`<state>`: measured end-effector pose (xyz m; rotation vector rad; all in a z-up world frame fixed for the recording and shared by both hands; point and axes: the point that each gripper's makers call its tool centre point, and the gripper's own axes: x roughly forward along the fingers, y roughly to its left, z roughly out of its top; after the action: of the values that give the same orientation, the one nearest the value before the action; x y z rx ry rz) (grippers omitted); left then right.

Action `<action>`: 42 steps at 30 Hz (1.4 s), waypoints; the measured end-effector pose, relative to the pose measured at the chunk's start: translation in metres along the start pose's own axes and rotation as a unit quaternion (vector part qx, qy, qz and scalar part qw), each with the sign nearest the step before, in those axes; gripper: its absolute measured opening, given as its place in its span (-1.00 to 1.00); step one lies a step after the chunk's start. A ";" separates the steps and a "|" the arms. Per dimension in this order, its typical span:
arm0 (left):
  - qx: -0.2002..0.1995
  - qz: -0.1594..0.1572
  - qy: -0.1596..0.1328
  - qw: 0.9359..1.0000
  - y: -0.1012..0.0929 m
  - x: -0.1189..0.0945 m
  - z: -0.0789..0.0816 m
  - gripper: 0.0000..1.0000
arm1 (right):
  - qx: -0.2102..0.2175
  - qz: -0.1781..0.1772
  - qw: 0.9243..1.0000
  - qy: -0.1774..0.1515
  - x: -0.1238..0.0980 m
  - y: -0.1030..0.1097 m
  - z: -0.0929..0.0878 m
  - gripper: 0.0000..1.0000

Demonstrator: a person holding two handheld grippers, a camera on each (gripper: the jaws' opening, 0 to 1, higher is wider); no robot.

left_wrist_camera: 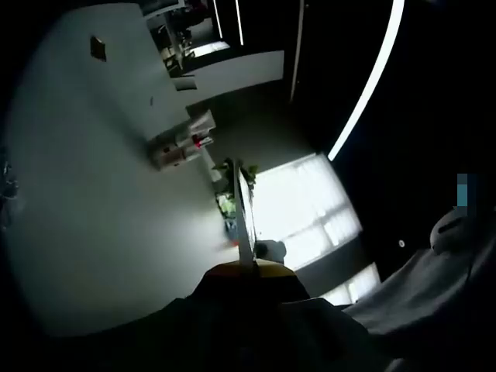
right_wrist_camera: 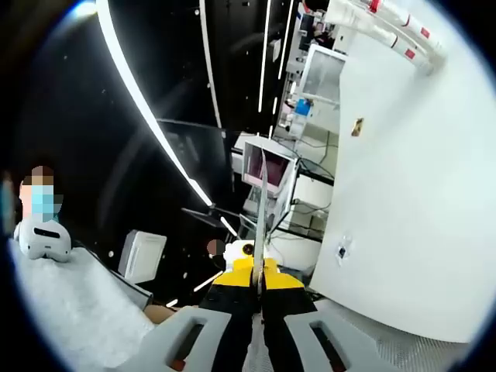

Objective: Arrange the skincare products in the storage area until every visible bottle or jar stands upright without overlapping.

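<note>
In the left gripper view, our left gripper [left_wrist_camera: 246, 225] points up and away from any work surface, its two jaws pressed flat together into one thin blade with nothing between them. Behind it we see a broad pale wall [left_wrist_camera: 93, 178] on the left, a bright window [left_wrist_camera: 302, 209] to the right of the jaws and a long ceiling light strip [left_wrist_camera: 372, 81] crossing the dark upper right. A green plant [left_wrist_camera: 232, 167] sits just beside the jaw tips, and a small white rack with red marks [left_wrist_camera: 182, 143] stands against the wall farther off; any writing on it is too small to read.

In the right gripper view, our right gripper [right_wrist_camera: 262, 209] is likewise closed and empty, its jaws meeting above yellow-and-black mounts. A white wall panel [right_wrist_camera: 403, 209] fills the right, with white pipes carrying red bands [right_wrist_camera: 387, 23] at the top; we cannot read the bands. A monitor [right_wrist_camera: 267, 167] stands beyond the jaw tips, and a light strip [right_wrist_camera: 147, 108] runs across the dark ceiling. At far left a white headset [right_wrist_camera: 43, 239] rests on pale cloth.

We cannot make out any skincare bottles or jars, nor the storage area, from these angles.
</note>
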<state>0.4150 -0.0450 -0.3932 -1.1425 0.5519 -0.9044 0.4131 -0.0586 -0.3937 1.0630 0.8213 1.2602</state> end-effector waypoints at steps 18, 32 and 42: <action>0.004 0.010 0.106 0.994 0.005 0.011 -0.043 -0.98 | 0.030 -0.017 0.997 -0.066 -0.018 -0.014 0.027 -1.00; 0.035 0.019 0.076 0.996 0.004 0.005 -0.028 -1.00 | -0.003 -0.040 0.996 -0.076 -0.014 -0.016 0.029 -0.94; -0.005 0.005 -0.016 1.000 0.000 -0.007 0.013 -1.00 | -0.086 -0.063 0.993 -0.054 -0.013 -0.007 0.027 -0.64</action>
<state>0.4218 -0.0324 -0.3890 -1.1600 0.5364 -0.8737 0.4388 -0.0760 -0.3923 0.9174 0.6742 1.1356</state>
